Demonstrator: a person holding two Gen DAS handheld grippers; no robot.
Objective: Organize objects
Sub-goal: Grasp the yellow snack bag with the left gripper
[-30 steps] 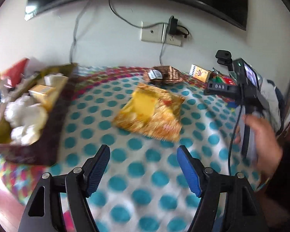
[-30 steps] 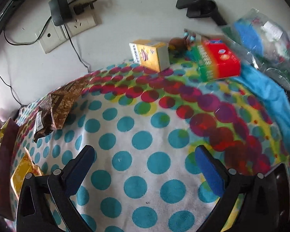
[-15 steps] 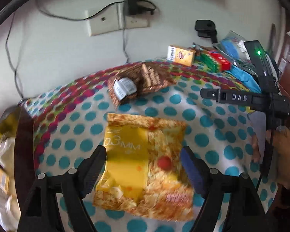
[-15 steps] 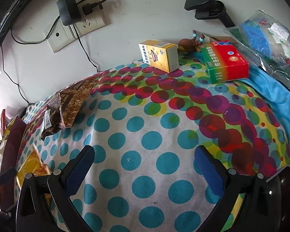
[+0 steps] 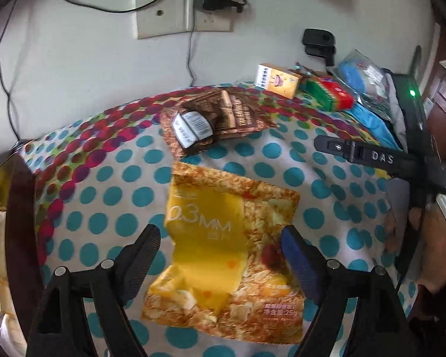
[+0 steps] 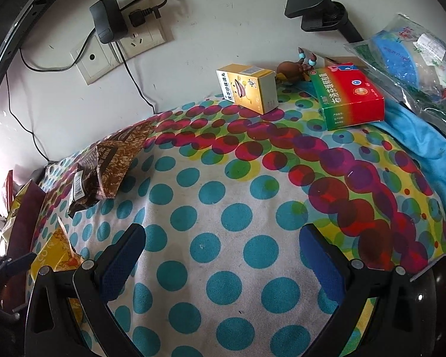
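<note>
A yellow and orange snack bag (image 5: 223, 253) lies flat on the dotted cloth (image 5: 119, 184). My left gripper (image 5: 220, 250) is open and hangs over the bag, one finger on each side of it. A brown snack bag (image 5: 214, 122) lies behind it. A yellow box (image 5: 278, 80) and a red and green box (image 5: 330, 93) stand near the wall. My right gripper (image 6: 220, 247) is open and empty over bare cloth. It sees the brown bag (image 6: 107, 163), the yellow box (image 6: 248, 87), the red and green box (image 6: 349, 99) and an edge of the yellow bag (image 6: 56, 255).
A dark brown basket (image 5: 17, 223) with white and yellow items stands at the left edge. A blue cloth (image 6: 422, 142) and a clear plastic bag (image 6: 407, 59) lie at the right. A wall socket (image 5: 181, 15) with cables and a black clamp (image 6: 315, 6) are at the wall.
My left gripper has moved forward and down over the yellow snack bag, which now lies between its open fingers. The right gripper has barely moved.
</note>
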